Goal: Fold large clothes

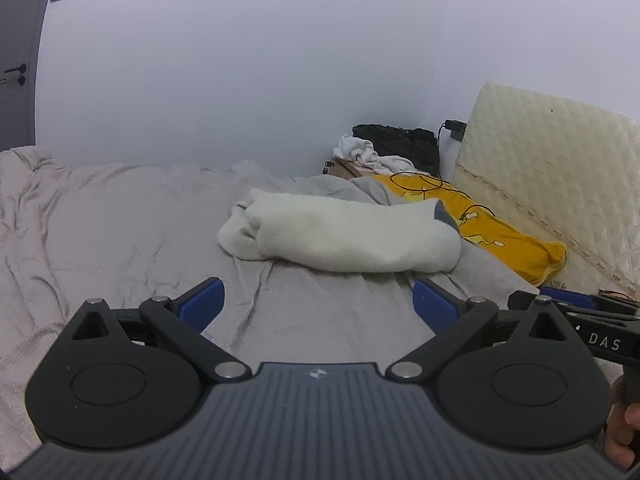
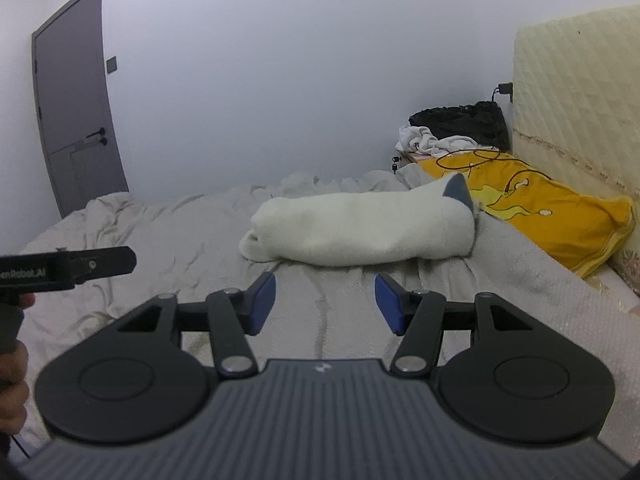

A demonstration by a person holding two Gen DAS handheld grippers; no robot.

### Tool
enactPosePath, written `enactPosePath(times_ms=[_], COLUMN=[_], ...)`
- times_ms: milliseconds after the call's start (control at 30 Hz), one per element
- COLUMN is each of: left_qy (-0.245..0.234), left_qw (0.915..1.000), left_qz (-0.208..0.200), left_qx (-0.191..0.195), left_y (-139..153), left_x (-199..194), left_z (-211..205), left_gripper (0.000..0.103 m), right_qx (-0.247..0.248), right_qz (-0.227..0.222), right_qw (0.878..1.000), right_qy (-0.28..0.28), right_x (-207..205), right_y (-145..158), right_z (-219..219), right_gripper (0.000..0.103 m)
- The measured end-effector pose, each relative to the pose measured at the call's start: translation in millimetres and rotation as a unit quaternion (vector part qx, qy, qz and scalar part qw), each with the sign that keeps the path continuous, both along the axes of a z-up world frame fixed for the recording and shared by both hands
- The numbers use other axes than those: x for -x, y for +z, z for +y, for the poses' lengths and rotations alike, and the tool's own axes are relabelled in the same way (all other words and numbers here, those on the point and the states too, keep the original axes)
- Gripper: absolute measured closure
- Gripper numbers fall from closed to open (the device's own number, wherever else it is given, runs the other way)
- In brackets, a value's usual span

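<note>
A white fleece garment [image 1: 340, 236] [image 2: 360, 228] lies folded into a long bundle across the bed, a grey patch at its right end. My left gripper [image 1: 318, 300] hovers just short of the bundle with its blue pads wide apart and nothing between them. In the right wrist view my right gripper [image 2: 325, 302] stands open too, a little nearer than the garment's front edge, holding nothing. The right gripper's body [image 1: 580, 320] shows at the right edge of the left wrist view; the left gripper's body [image 2: 68, 268] shows at the left of the right wrist view.
Wrinkled beige bedding [image 1: 100, 232] covers the bed. A yellow pillow [image 2: 548, 208] with a cable on it lies at the right, against a cream mattress [image 2: 580, 100]. White and black clothes [image 2: 452, 132] are piled in the corner. A grey door [image 2: 76, 96] stands at the left.
</note>
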State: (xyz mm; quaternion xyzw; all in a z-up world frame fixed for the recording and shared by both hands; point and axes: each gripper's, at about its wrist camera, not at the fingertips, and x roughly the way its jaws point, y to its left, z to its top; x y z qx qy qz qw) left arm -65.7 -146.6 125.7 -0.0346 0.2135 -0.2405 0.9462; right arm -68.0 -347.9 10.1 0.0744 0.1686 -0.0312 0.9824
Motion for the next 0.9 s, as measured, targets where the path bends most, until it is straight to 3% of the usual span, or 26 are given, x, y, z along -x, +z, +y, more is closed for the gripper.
enactPosePath(times_ms=[367, 467, 700, 800, 900], left_qy=[-0.001, 0.002, 0.003, 0.003, 0.004], left_qw=[1.0000, 1.0000, 1.0000, 1.0000, 1.0000], left_qz=[-0.004, -0.004, -0.003, -0.002, -0.001], left_qx=[0.001, 0.002, 0.003, 0.004, 0.004], left_y=[1.5, 1.5, 0.9, 1.0, 1.0], left_x=[2.1, 1.5, 3.6, 4.1, 4.3], left_z=[3.9, 4.7, 3.4, 3.5, 3.9], left_gripper=[0.001, 0.001, 0.001, 0.001, 0.001], right_qx=[0.008, 0.009, 0.018, 0.014, 0.015], right_qz=[0.001, -0.002, -0.007, -0.008, -0.008], right_qw=[1.000, 1.000, 0.999, 1.000, 0.999], right_qy=[-0.017, -0.020, -0.028, -0.026, -0.028], right_x=[2.2, 2.5, 3.6, 3.0, 3.4], right_y=[2.4, 3.2, 4.6, 4.5, 4.0], right_z=[3.9, 3.8, 5.5, 3.7, 4.7], right_gripper=[0.045, 0.029, 0.026, 0.006, 0.000])
